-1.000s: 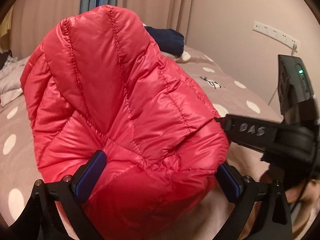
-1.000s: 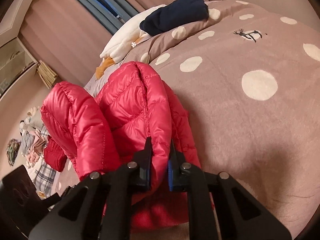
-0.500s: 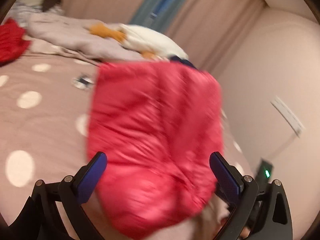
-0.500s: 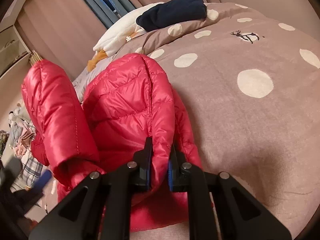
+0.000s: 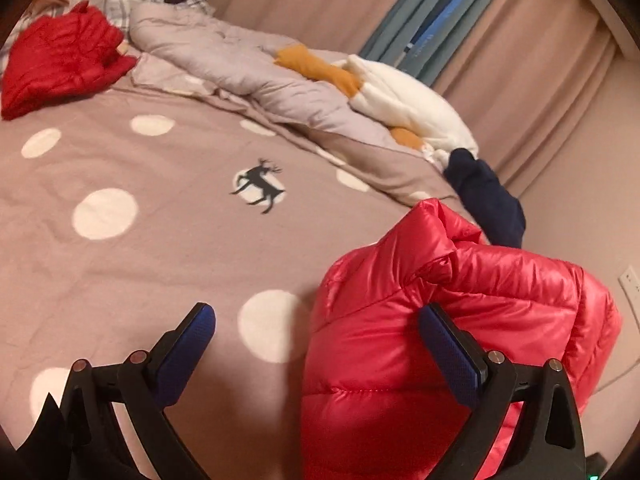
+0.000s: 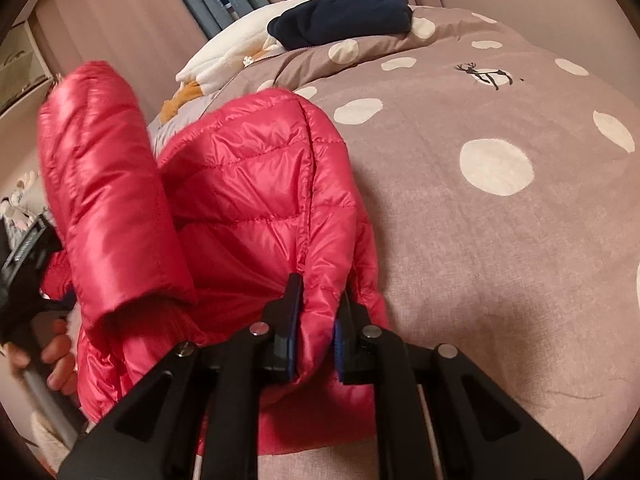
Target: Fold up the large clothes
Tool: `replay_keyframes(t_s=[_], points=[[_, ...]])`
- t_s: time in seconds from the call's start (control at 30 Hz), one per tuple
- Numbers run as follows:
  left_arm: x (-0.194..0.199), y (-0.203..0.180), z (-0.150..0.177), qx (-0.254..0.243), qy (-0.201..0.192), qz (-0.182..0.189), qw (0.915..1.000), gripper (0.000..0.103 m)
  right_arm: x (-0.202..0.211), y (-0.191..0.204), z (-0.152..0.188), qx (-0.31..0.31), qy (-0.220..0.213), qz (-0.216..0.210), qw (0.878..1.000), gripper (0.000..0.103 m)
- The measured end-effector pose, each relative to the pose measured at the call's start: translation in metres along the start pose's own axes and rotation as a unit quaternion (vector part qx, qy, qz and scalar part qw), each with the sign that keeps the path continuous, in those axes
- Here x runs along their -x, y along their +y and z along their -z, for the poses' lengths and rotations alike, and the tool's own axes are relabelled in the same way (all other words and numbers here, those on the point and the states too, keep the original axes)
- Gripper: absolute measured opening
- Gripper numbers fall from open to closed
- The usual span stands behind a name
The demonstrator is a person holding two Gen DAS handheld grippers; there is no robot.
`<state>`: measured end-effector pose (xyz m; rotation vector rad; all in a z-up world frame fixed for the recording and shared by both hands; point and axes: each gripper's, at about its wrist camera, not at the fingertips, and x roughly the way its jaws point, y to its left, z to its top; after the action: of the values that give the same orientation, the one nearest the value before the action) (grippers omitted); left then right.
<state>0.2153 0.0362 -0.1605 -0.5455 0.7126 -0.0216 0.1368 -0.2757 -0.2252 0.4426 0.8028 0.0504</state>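
Note:
A shiny red quilted down jacket (image 6: 248,200) is bunched at the near edge of the bed. My right gripper (image 6: 318,316) is shut on a fold of it near the hem. One sleeve (image 6: 104,184) stands up at the left. In the left wrist view the jacket (image 5: 460,320) lies at the lower right. My left gripper (image 5: 320,344) is open and empty; its right finger (image 5: 452,356) is against the jacket, its left finger (image 5: 184,352) over bare bedspread. The left tool and the hand holding it show at the left edge (image 6: 24,280).
The bed has a mauve bedspread with white dots and a deer print (image 5: 260,186). A crumpled grey duvet (image 5: 240,60), a white and orange garment (image 5: 400,96), a navy garment (image 5: 488,204) and another red garment (image 5: 60,56) lie along the far side. Curtains hang behind.
My left gripper has swung left off the jacket, which filled its view before, and now looks across the bed. The right gripper keeps its grip; the sleeve has risen.

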Motion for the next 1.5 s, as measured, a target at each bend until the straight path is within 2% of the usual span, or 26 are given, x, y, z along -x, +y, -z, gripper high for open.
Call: replay_keyframes(t_s=[0.07, 0.13, 0.2, 0.23, 0.3, 0.37, 0.43, 0.53, 0.6, 0.67, 0.73, 0.8, 0.83, 0.93, 1.07, 1.17, 1.33, 1.5], points=[[0.001, -0.010, 0.004, -0.023, -0.011, -0.005, 0.9997, 0.101, 0.009, -0.006, -0.003, -0.022, -0.006, -0.007, 1.000, 0.022], [0.001, -0.021, 0.003, -0.032, -0.014, -0.004, 0.9994, 0.101, 0.024, -0.013, -0.009, -0.046, -0.019, -0.012, 0.999, 0.031], [-0.003, -0.025, 0.003, -0.033, -0.015, 0.004, 0.9993, 0.101, 0.045, -0.012, -0.018, -0.047, -0.060, 0.015, 0.997, 0.049], [-0.003, -0.027, 0.004, -0.036, -0.016, 0.007, 0.9992, 0.101, 0.054, -0.007, -0.023, -0.041, -0.079, 0.027, 0.996, 0.052], [-0.007, -0.031, 0.004, -0.042, -0.019, 0.002, 0.9989, 0.101, 0.068, 0.006, -0.035, -0.032, -0.114, 0.020, 0.993, 0.063], [-0.013, -0.034, 0.002, -0.045, -0.017, -0.004, 0.9988, 0.101, 0.071, 0.025, -0.047, -0.026, -0.137, -0.006, 0.990, 0.063], [-0.015, -0.035, 0.001, -0.045, -0.011, 0.001, 0.9989, 0.101, 0.064, 0.046, -0.057, -0.007, -0.138, -0.022, 0.990, 0.063], [-0.019, -0.038, 0.000, -0.056, -0.011, 0.005, 0.9984, 0.101, 0.047, 0.078, -0.075, 0.033, -0.146, -0.025, 0.988, 0.063], [-0.023, -0.043, 0.002, -0.074, -0.015, -0.014, 0.9971, 0.101, 0.028, 0.088, -0.088, 0.047, -0.145, -0.010, 0.988, 0.063], [-0.027, -0.045, 0.006, -0.081, -0.014, -0.011, 0.9965, 0.101, 0.006, 0.088, -0.097, 0.064, -0.138, 0.024, 0.988, 0.063], [-0.035, -0.048, 0.011, -0.075, 0.003, 0.016, 0.9970, 0.101, -0.019, 0.076, -0.100, 0.063, -0.110, 0.068, 0.990, 0.065], [-0.042, -0.052, 0.019, -0.072, 0.018, 0.051, 0.9959, 0.101, -0.042, 0.051, -0.094, 0.034, -0.082, 0.081, 0.993, 0.076], [-0.045, -0.056, 0.023, -0.074, 0.022, 0.058, 0.9953, 0.101, -0.052, 0.039, -0.090, 0.023, -0.076, 0.088, 0.993, 0.077], [-0.050, -0.070, 0.035, -0.091, 0.011, 0.039, 0.9950, 0.101, -0.072, 0.011, -0.083, -0.005, -0.053, 0.086, 0.995, 0.079], [-0.053, -0.081, 0.040, -0.121, 0.004, 0.017, 0.9925, 0.101, -0.093, 0.005, -0.084, -0.002, -0.027, 0.109, 0.994, 0.083], [-0.056, -0.080, 0.043, -0.127, 0.004, 0.015, 0.9918, 0.102, -0.098, -0.004, -0.079, -0.013, -0.026, 0.098, 0.995, 0.086], [-0.052, -0.078, 0.049, -0.137, -0.019, 0.007, 0.9904, 0.102, -0.099, -0.005, -0.077, -0.016, -0.027, 0.099, 0.995, 0.088], [-0.052, -0.073, 0.050, -0.122, -0.021, 0.013, 0.9922, 0.102, -0.098, -0.004, -0.078, -0.016, -0.027, 0.102, 0.994, 0.091]])
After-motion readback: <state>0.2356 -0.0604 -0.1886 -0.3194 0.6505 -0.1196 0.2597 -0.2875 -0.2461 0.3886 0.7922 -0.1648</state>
